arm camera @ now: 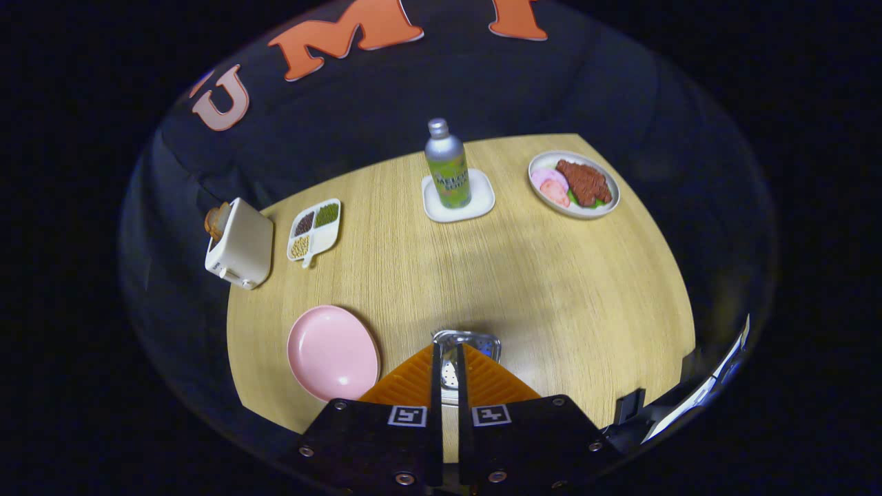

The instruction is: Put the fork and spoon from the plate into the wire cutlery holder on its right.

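With its two fingers drawn nearly together and only a thin slit between them, the gripper [448,365] hangs over the near edge of a light wooden table [551,289], and nothing can be seen pinched in that slit. Directly beneath and just ahead of the fingertips stands the wire cutlery holder [468,342], a shiny metal container whose rim and perforated inside show past and between the fingers; whether any cutlery sits in it cannot be told, since the fingers cover most of it. Just to the left of the holder lies the pink plate [332,353], its surface bare. Well beyond the fingers, near the middle of the far side of the table, a silver bottle [446,165] with a green label stands upright on a small white square tray [482,203]. To the right of that, near the far corner, a white plate of food [574,184] carries brown meat, pink slices and a bit of green. On the left side of the table, a white divided dish [315,229] holds dark, green and pale beans in separate compartments, and beside it, at the table's left edge, a white toaster [240,244] stands with a slice of toast [217,220] sticking out of its top.
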Action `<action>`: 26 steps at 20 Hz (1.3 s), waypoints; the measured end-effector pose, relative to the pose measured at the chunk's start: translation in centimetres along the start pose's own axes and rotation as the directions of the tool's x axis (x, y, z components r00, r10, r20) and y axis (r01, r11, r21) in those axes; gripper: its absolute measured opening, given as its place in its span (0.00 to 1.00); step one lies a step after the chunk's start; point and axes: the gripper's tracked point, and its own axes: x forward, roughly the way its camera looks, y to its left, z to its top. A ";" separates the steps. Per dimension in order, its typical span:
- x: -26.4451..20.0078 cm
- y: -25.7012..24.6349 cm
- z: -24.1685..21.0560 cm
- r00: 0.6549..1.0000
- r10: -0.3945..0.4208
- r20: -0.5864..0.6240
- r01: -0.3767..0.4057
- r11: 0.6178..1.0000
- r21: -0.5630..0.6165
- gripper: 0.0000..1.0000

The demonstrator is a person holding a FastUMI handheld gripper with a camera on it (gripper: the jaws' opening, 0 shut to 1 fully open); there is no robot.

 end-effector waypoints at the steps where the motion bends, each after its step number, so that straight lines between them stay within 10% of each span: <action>1: -0.8 0.6 1.6 0.997 0.011 0.076 -0.010 1.000 -0.014 0.09; 6: -5.4 3.5 7.7 0.915 0.051 0.400 -0.029 0.998 -0.060 0.22; 12: -13.1 5.9 13.7 0.730 0.093 0.677 -0.051 0.995 -0.083 0.46; 19: -17.0 6.7 14.7 0.583 0.091 0.807 0.045 0.989 -0.144 0.86; 26: -20.6 8.5 15.6 0.459 0.145 0.877 0.063 0.979 -0.195 0.94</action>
